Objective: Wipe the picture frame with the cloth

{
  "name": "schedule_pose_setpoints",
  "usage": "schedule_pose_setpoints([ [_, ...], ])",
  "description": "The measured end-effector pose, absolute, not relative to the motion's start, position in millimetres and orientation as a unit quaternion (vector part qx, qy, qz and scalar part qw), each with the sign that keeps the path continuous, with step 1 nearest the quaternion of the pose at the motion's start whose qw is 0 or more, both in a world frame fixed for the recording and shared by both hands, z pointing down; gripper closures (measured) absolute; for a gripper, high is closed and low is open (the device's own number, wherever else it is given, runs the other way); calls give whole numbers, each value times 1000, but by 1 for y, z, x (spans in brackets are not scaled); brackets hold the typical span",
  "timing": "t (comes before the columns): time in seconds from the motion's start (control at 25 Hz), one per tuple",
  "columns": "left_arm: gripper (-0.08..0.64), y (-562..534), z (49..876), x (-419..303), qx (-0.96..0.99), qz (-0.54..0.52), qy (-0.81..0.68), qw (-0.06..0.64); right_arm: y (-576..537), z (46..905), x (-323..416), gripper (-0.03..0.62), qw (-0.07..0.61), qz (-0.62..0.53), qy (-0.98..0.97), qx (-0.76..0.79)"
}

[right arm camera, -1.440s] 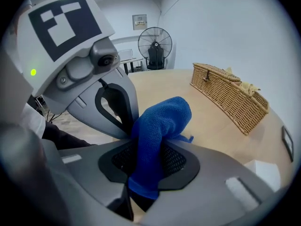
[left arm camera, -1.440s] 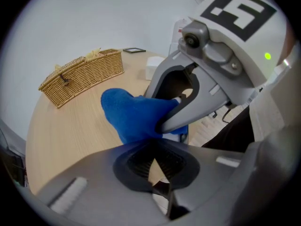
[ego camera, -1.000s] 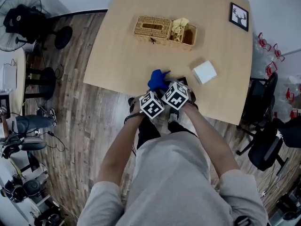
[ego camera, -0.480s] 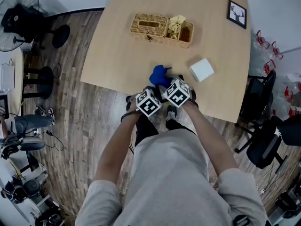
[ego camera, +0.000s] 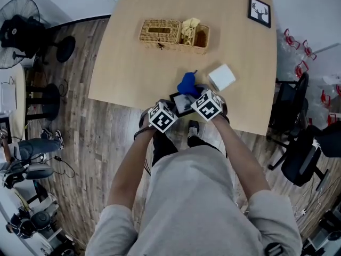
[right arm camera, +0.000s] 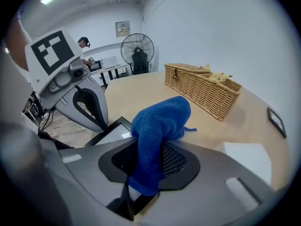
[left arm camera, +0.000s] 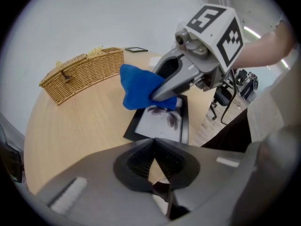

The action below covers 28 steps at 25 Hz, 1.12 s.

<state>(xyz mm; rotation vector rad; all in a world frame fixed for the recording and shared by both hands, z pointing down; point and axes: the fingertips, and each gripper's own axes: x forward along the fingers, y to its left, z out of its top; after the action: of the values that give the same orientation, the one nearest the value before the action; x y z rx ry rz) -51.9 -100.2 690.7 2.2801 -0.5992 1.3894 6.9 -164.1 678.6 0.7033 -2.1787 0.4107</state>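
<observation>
While our left gripper (left arm camera: 154, 141) pinches the picture frame (left arm camera: 162, 122) by its near edge at the table (ego camera: 133, 63) front, our right gripper (right arm camera: 149, 149) clamps the blue cloth (right arm camera: 160, 121) over its glass. Risk: hard strokes could twist the frame loose.

The right gripper (right arm camera: 149, 158) now sits farther toward the right edge of the table (ego camera: 133, 63) than a second ago. The blue cloth (ego camera: 189, 82) clamped in its jaws has travelled with it and now lies closer to the white box (ego camera: 221, 77). Its marker cube, earlier pressed against that of the left gripper (left arm camera: 154, 141), now stands apart from it along the near edge. The gap between them uncovers the picture frame (ego camera: 181, 103), before almost wholly hidden under the cubes. Its pale print and black border now show.
</observation>
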Motion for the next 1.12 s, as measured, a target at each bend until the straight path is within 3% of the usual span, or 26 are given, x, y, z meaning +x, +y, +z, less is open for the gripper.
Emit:
schedule_pose_setpoints([
  [1.12,508,-104,691,-54,798,480,-279,233,-99,680,67,486,365,219,-850,310],
])
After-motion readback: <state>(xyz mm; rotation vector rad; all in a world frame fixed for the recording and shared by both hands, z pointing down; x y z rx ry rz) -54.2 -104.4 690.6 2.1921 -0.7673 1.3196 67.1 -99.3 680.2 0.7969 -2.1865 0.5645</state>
